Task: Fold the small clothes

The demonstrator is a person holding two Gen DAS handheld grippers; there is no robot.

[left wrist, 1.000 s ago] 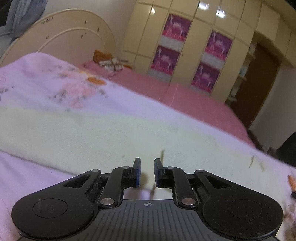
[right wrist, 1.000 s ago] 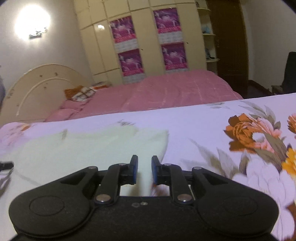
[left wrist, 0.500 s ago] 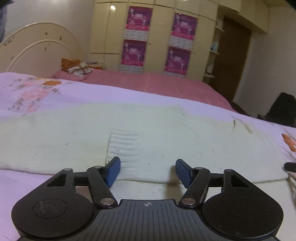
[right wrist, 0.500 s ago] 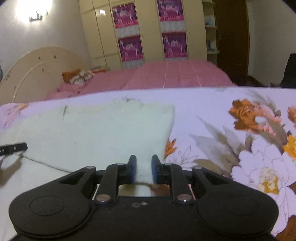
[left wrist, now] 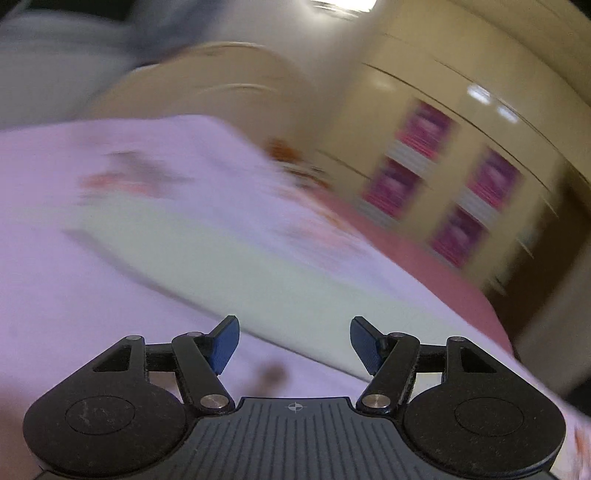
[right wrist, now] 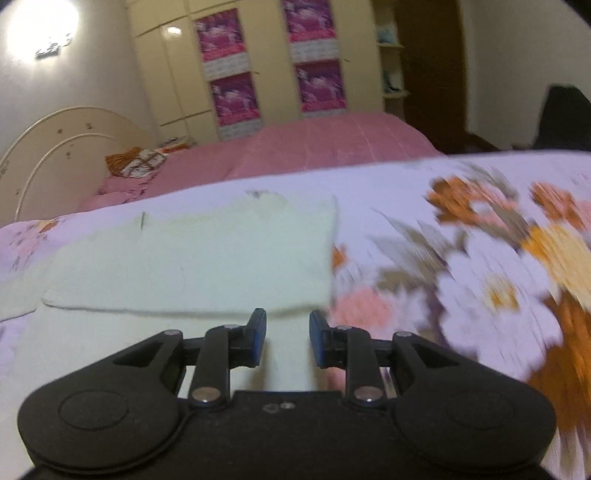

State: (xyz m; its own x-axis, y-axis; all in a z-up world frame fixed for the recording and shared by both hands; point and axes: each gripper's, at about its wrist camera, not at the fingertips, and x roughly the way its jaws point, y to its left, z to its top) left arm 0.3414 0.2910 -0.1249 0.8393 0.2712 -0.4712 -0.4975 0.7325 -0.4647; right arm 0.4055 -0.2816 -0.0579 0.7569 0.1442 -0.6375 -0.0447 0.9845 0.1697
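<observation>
Left gripper [left wrist: 293,341]: blue pads spread wide, nothing between them; a second ago they stood nearly together. Its view is heavily blurred and now tilted, where half a second ago it was level and sharp.

Right gripper [right wrist: 284,338]: jaws opening, a narrow gap where they were almost pressed together a second ago; a strip of the garment lies in the gap, and the pads do not press on it.

Cream knit garment [right wrist: 207,258]: lies flat on the floral bedspread [right wrist: 480,280], filling the centre and left of the right wrist frame, its right edge straight, a folded layer ending in a hem just above the fingers. In the left wrist frame the garment [left wrist: 229,258] is a pale band running from middle left to lower right.

Surroundings: pink bed [right wrist: 314,151] behind, cream headboard [right wrist: 55,147] at left, wardrobe with magenta posters [right wrist: 236,66] at top centre, lit wall lamp [right wrist: 44,33] in the upper left.
</observation>
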